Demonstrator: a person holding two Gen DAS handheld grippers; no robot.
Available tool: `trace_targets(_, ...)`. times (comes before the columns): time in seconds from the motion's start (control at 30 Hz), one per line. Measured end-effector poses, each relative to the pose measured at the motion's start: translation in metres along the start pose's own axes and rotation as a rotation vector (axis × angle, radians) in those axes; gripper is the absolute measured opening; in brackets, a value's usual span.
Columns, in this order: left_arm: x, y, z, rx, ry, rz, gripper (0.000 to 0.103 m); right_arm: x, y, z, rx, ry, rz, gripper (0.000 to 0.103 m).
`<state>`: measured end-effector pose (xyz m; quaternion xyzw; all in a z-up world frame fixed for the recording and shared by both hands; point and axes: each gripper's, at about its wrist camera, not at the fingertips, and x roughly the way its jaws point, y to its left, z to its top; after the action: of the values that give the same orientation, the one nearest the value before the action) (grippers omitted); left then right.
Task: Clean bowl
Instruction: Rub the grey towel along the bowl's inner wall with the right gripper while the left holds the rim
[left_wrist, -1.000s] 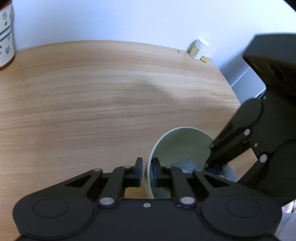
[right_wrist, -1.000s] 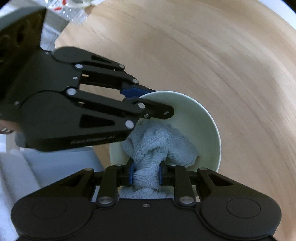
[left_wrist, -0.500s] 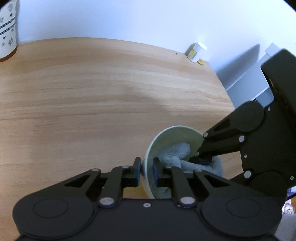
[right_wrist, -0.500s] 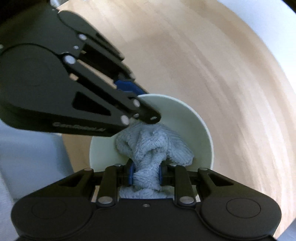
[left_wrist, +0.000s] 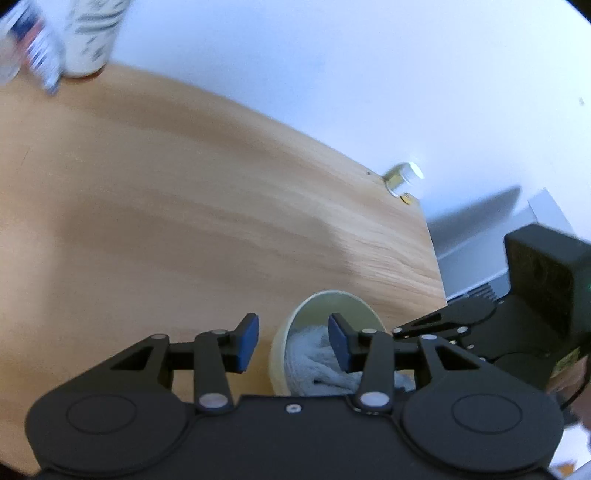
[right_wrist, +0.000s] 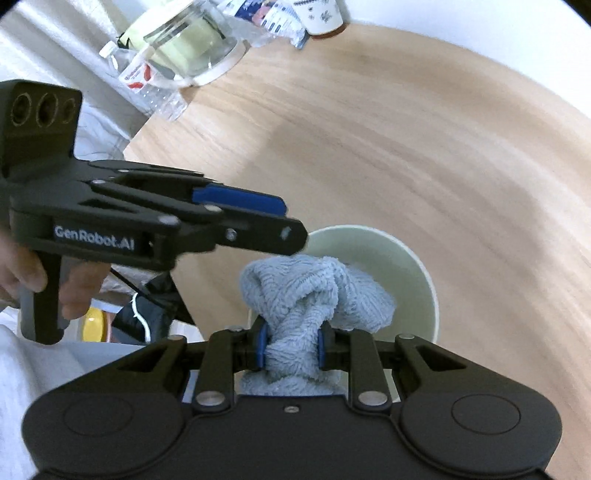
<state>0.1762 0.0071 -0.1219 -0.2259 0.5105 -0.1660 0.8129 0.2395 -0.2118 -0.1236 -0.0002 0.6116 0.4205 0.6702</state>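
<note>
Pale green and round, the ceramic bowl sits near the edge of the light wooden table. The right gripper is clamped on a bunched grey-blue terry cloth, held down into the bowl, seemingly to wipe its inside. The left gripper straddles the near rim with its jaws opening, pads clear of the wall, so it appears to be letting go after steadying the bowl. What shows of the interior looks smooth and unmarked.
</note>
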Motion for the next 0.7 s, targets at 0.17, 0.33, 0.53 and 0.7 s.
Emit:
trace_targets(0.17, 0.008, 0.006, -0.009, -0.057, 0.020, 0.024, 0.006, 0.009, 0.004, -0.006, -0.004, 0.024, 0.053, 0.027)
trace_targets(0.33, 0.008, 0.008, -0.010, -0.057, 0.010, 0.031, 0.007, 0.022, 0.021, 0.008, -0.053, 0.071, 0.032, 0.027)
trace_targets(0.53, 0.010, 0.006, -0.009, -0.063, 0.012, 0.035, 0.007, 0.038, 0.045, 0.019, -0.181, 0.094, -0.092, 0.034)
trace_targets(0.7, 0.009, 0.007, -0.007, -0.073, 0.009, 0.022, 0.007, 0.020, 0.061, 0.012, -0.318, 0.076, -0.157, 0.061)
